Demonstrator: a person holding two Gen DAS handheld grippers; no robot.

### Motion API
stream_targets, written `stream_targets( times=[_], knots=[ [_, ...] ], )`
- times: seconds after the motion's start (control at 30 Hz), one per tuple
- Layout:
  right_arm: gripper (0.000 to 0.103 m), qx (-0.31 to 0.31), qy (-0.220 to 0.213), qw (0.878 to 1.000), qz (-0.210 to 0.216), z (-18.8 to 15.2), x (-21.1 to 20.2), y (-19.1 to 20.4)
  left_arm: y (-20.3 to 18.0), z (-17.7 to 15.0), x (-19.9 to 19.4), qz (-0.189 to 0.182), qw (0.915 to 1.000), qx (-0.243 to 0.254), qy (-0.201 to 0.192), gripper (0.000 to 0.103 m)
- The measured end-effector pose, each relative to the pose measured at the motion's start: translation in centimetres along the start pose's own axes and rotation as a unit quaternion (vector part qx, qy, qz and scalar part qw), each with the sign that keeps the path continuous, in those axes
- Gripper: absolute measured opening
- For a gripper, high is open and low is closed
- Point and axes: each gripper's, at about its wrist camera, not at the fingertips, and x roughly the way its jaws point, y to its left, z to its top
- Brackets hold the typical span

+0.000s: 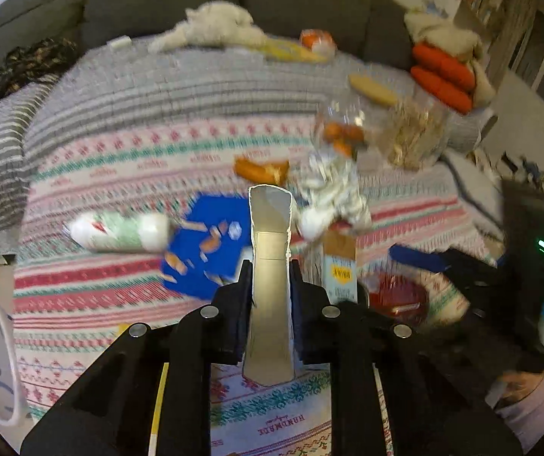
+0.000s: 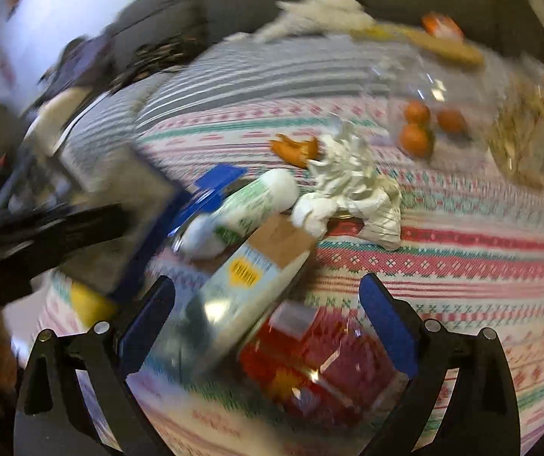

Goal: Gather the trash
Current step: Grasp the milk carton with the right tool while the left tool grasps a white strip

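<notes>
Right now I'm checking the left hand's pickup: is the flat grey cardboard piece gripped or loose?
Gripped. The left gripper has its blue pads pressed against both sides of the grey cardboard piece, which stands upright above the patterned blanket.

Three tangerines (in clear bag), two carrot plushies, one light-blue carton, one red packet.

Matt cardboard tube, woven cloth blanket

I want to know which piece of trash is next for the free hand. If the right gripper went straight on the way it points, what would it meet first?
Probably the red plastic wrapper, lying between the open right gripper fingers; the pale blue carton sits just left, though blur hides depth.
</notes>
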Motion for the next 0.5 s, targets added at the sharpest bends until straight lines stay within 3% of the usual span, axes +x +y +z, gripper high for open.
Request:
stream_targets(
  times=[0.1,0.2,0.33,0.37,0.5],
  knots=[
    [0.095,0.087,0.028,0.996,0.015,1.3,2.1,-1.2,0.9,0.5,-1.2,0.009,0.9997,-0.009,-0.021,0.018],
    [0.091,0.114,0.041,0.993,0.008,2.2,3.9,-1.0,1.8,0.7,-1.6,0.013,0.9995,-0.019,-0.022,0.018],
    [0.050,0.112,0.070,0.991,-0.002,2.4,6.1,-0.9,2.5,0.6,-1.2,0.018,0.9993,-0.027,-0.016,0.018],
    [0.044,0.118,0.070,0.991,0.000,2.3,6.2,-1.0,2.7,0.5,-1.3,0.018,0.9993,-0.028,-0.016,0.018],
    [0.040,0.124,0.040,0.992,-0.002,2.8,4.7,-0.9,2.8,0.6,-1.3,0.019,0.9992,-0.030,-0.019,0.018]
  ],
)
